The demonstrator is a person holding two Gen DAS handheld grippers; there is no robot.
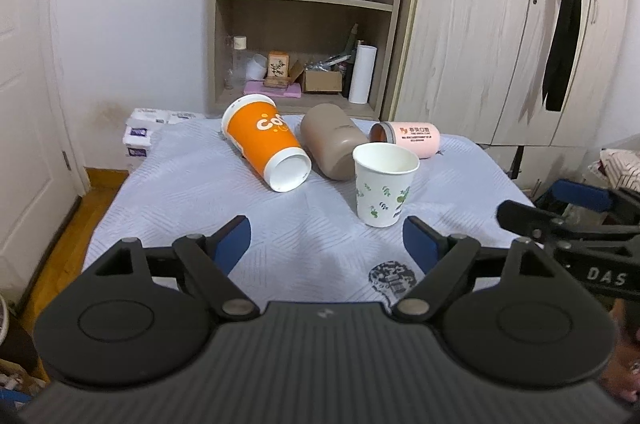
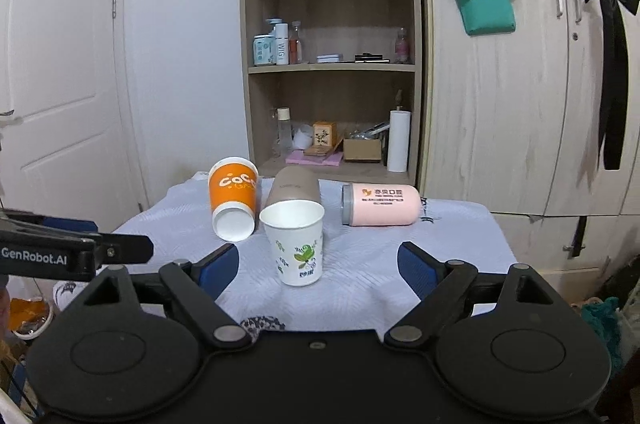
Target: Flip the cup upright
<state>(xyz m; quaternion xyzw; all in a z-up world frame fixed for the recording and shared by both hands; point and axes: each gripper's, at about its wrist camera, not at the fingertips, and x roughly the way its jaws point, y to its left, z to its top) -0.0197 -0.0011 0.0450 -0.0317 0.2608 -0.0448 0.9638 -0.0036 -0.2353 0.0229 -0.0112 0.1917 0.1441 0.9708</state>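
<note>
Left wrist view shows the left gripper [image 1: 327,244] with its jaws spread wide and holding nothing, hovering above the near part of a desk covered by a pale quilted cloth [image 1: 192,191]. Just beyond the jaws, right of centre, a white paper cup [image 1: 382,185] printed with green leaves stands upright, mouth up. Behind it lie three containers on their sides: an orange paper cup [image 1: 264,141] to the left with its white base turned toward the camera, a brown tumbler [image 1: 332,145] in the middle, and a pink tumbler [image 1: 410,139] at the far right. The brown tumbler sits just beside the white cup; whether they touch cannot be told.

Right wrist view shows the right gripper [image 2: 318,264], jaws likewise spread and empty, with the white paper cup [image 2: 297,244] standing between and just beyond the fingertips, touching neither. The orange paper cup [image 2: 234,197] lies to its far left, the pink tumbler [image 2: 382,204] to its far right. A wooden shelf unit [image 2: 332,63] stands behind the desk, next to a pale wardrobe [image 2: 500,103].
</note>
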